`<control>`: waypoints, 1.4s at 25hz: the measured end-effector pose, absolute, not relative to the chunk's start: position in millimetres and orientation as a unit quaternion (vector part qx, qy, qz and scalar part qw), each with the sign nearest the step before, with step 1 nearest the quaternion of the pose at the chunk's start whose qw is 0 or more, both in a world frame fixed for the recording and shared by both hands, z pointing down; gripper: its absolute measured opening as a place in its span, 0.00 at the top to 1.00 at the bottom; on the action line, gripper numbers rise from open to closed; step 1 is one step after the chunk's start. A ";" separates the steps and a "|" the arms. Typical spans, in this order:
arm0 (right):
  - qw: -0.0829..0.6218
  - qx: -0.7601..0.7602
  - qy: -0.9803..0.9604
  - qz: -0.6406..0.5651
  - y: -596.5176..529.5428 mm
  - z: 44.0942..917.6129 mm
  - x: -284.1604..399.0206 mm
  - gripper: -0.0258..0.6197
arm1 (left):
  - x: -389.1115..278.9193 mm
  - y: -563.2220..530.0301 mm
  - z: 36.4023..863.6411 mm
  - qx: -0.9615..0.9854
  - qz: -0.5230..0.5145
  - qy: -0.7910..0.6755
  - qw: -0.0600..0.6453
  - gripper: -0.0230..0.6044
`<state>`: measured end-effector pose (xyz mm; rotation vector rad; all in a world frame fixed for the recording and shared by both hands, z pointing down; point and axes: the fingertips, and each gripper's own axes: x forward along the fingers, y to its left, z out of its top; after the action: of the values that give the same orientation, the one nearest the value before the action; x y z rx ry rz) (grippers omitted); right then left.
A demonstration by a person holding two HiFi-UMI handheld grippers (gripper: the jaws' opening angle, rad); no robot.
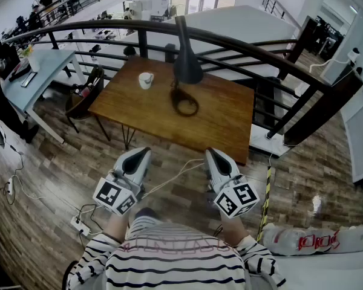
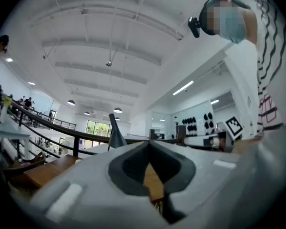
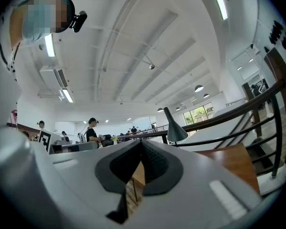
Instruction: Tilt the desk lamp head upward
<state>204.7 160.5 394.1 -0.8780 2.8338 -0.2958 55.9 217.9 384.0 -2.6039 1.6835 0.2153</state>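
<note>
A dark grey desk lamp [image 1: 186, 58] with a cone head stands at the far middle of a brown wooden table [image 1: 224, 125]; its head points down. The lamp's cone also shows in the left gripper view [image 2: 116, 137] and in the right gripper view [image 3: 173, 128]. My left gripper [image 1: 143, 153] and right gripper [image 1: 210, 152] hang side by side over the floor, short of the table's near edge. Both are shut with nothing between the jaws, well apart from the lamp.
A white mug [image 1: 146, 80] stands on the table's left part, and a dark cable loop [image 1: 185, 103] lies near the lamp. A black railing [image 1: 254, 50] curves behind the table. A light desk [image 1: 39, 71] and a chair [image 1: 85, 98] stand left; cables and a power strip [image 1: 80, 225] lie on the floor.
</note>
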 end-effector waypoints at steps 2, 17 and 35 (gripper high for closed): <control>0.081 -0.293 0.947 -0.101 154.3 394.1 204.9 0.96 | 56.5 211.4 386.3 -0.838 0.070 0.541 0.012 0.96; 0.098 -0.316 0.937 -0.110 75.4 403.0 117.7 0.83 | -21.7 109.2 403.7 -0.874 0.061 0.482 0.004 0.96; 0.085 -0.438 0.887 -0.121 -25.2 407.4 -3.5 0.62 | -168.4 -21.9 416.9 -0.919 0.042 0.390 -0.029 0.61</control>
<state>-3.5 -25.2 407.4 -1.3054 2.6452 -0.3602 -168.4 -21.9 416.9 -2.9430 1.2476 0.1345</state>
